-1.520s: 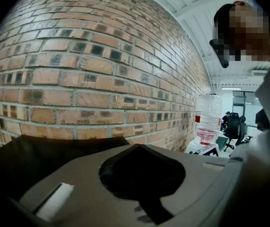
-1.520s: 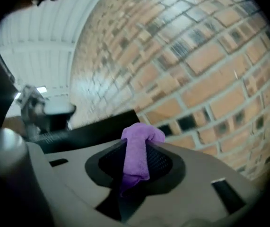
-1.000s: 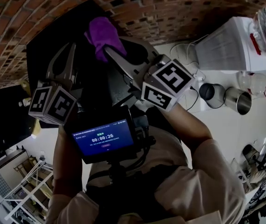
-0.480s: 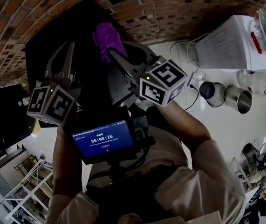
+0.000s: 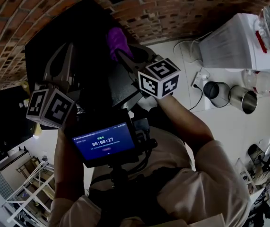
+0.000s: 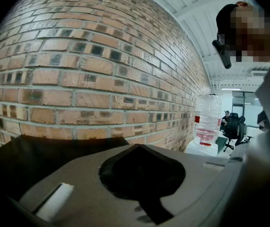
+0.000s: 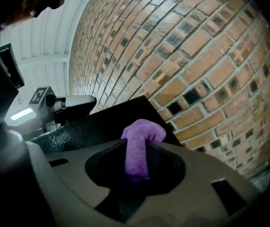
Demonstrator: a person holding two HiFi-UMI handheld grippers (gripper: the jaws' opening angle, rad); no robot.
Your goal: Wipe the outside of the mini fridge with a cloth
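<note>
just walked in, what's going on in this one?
A person holds a gripper in each hand at a black mini fridge that stands against a brick wall. The right gripper is shut on a purple cloth and holds it up to the fridge's dark surface; actual contact is hard to confirm. The left gripper is shut and empty, off to the left by the fridge.

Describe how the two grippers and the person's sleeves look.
The left gripper and the right gripper look alike: grey plastic jaws that taper to a point, and behind them a white cube printed with black square markers. The person wears a pale beige sleeve.
</note>
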